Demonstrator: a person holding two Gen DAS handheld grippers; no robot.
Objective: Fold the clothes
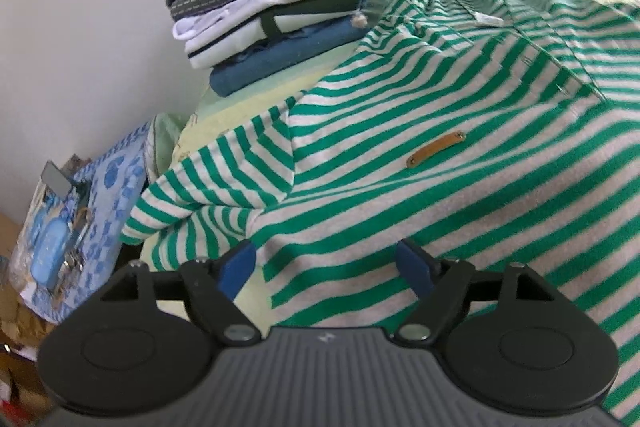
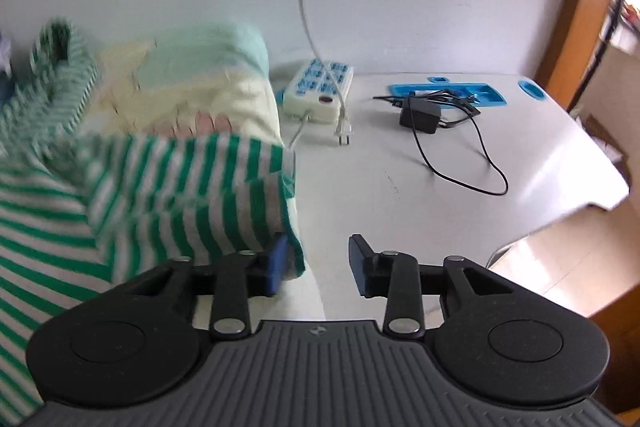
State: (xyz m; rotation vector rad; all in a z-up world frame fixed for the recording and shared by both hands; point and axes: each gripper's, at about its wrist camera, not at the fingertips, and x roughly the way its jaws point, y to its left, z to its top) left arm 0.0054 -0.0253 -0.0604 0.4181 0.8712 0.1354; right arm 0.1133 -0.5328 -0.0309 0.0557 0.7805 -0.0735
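Note:
A green-and-white striped polo shirt (image 1: pixel 400 107) lies spread face up, collar at the far end and a small brown tag on the chest. My left gripper (image 1: pixel 326 265) hovers open just over its lower left part, near the left sleeve, with striped cloth showing in the wide gap between the blue pads. In the right wrist view the shirt's other sleeve (image 2: pixel 180 187) is blurred and ends at my right gripper (image 2: pixel 319 263). That gripper is open; the sleeve hem lies against the left pad and bare table shows between the jaws.
A stack of folded clothes (image 1: pixel 272 7) stands at the back left. A pale yellow-green cloth (image 2: pixel 192 75) lies under the shirt. On the white table (image 2: pixel 400 195) are a power strip (image 2: pixel 320 91), a black adapter with cable (image 2: pixel 420 115) and a blue tray (image 2: pixel 448 93). The table edge drops off at right.

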